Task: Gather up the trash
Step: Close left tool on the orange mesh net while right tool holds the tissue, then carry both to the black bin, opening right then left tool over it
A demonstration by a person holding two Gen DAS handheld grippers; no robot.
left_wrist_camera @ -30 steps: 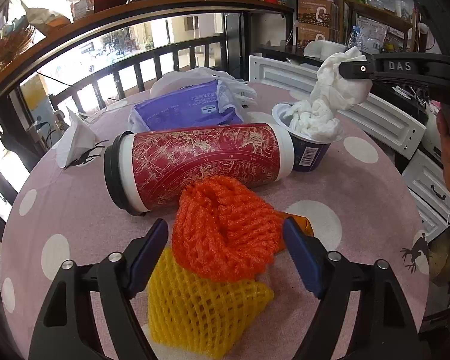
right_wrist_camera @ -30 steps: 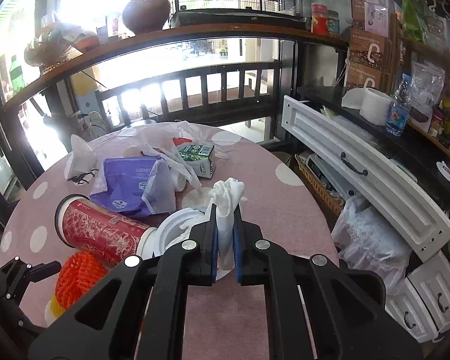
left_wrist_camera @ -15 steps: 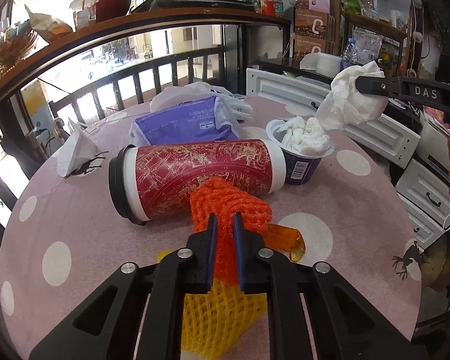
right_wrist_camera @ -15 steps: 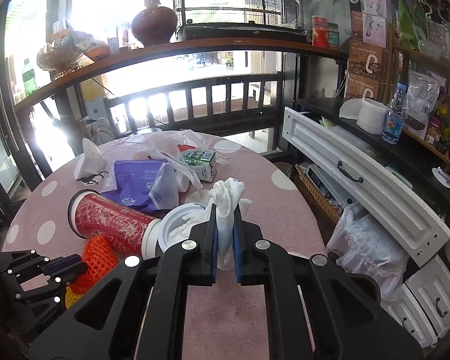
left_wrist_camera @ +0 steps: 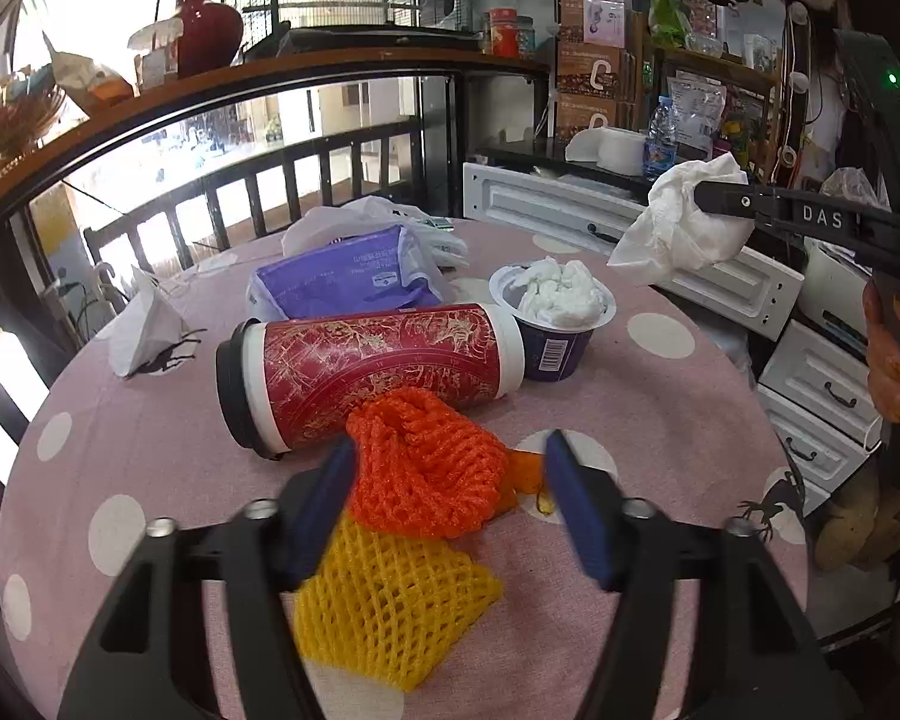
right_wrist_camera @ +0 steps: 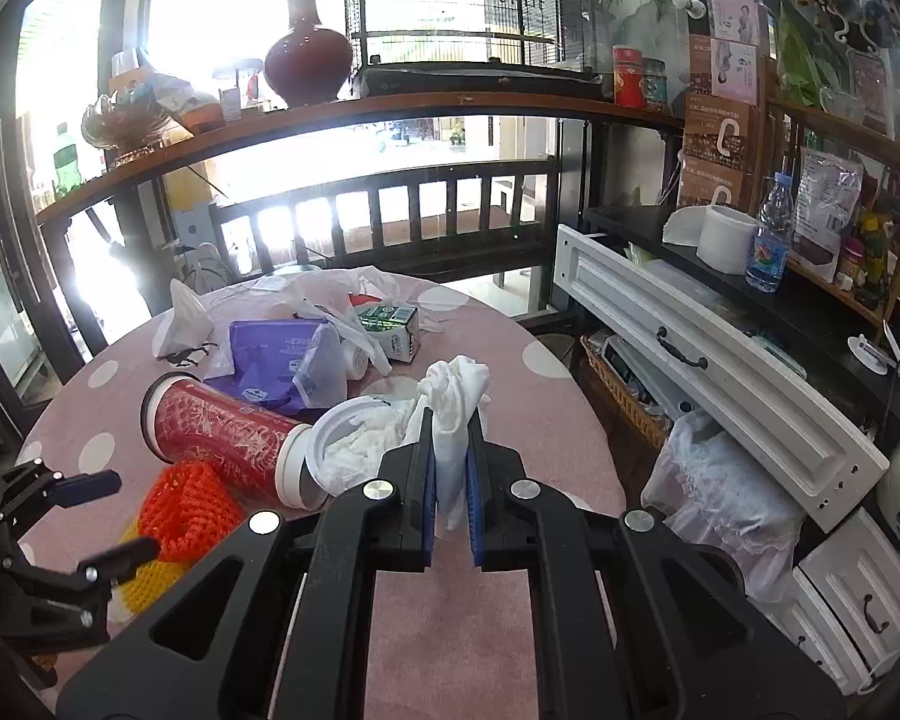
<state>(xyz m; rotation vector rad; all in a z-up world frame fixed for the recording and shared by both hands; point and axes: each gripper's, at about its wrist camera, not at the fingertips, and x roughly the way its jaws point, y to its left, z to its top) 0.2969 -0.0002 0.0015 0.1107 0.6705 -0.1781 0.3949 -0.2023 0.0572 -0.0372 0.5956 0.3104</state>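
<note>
Left hand-held gripper has just been opening and now stands wide, its blue pads either side of the orange foam net, which lies loose on the table and is not held; a fresh bite should probably go deeper and lower, since the springy mesh compresses and can slip out. Right hand-held gripper is clamped tight on a crumpled white tissue, soft and limp, lifted clear of the table. At 6 o'clock of the orange net, partly under it, lies a yellow foam net of coarser diamond mesh. At 12 o'clock a glossy red cylinder cup lies on its side; at 2 o'clock a small purple tub holds wadded tissue.
</note>
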